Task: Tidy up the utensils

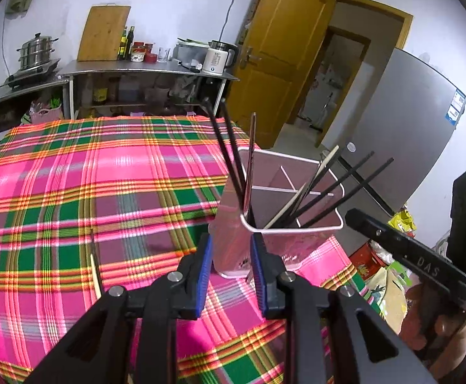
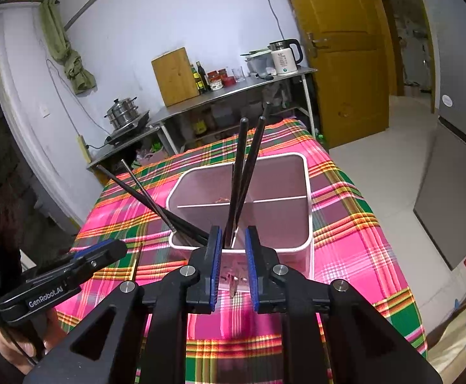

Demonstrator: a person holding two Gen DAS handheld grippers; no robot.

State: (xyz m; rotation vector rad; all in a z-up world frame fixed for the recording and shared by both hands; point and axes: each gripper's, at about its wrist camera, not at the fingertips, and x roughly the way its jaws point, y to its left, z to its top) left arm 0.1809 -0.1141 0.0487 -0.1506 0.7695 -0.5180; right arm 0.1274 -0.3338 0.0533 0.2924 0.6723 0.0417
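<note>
**Sorting chopsticks into the divided holder**

Hovering close on both sides, the two grippers frame a white holder point(image 1: 277, 211) that stands near the right edge of the tabletop point(image 1: 73, 176), on its pink and green checked cloth. The left gripper point(image 1: 231, 275) sits low in front of the holder's near corner, its blue-padded fingers point(image 1: 204, 272) apart with nothing between them. The right gripper point(image 2: 233, 265) looks down over the holder's near rim from the other side, fingers likewise apart and gripping nothing; in its view dark sticks rise through the gap, but they stand in the holder beyond the pads.

Inside, thin dividers split the holder into compartments, and that seems to be the point of the layout: black chopsticks point(image 1: 226, 147) lean upright in one near section, with a reddish stick point(image 1: 251, 160) beside them, while more black ones and a pale chopstick point(image 1: 300, 192) fan out towards the far side. Leaning on the rim keeps them standing.

One pale chopstick point(image 1: 96, 275) lies flat on the cloth, well left of the holder and just beside the left gripper. My read: that loose one is what remains, and the left gripper is the closer of the two. Thin and flat on soft cloth, it may be fiddly to pinch.
</note>
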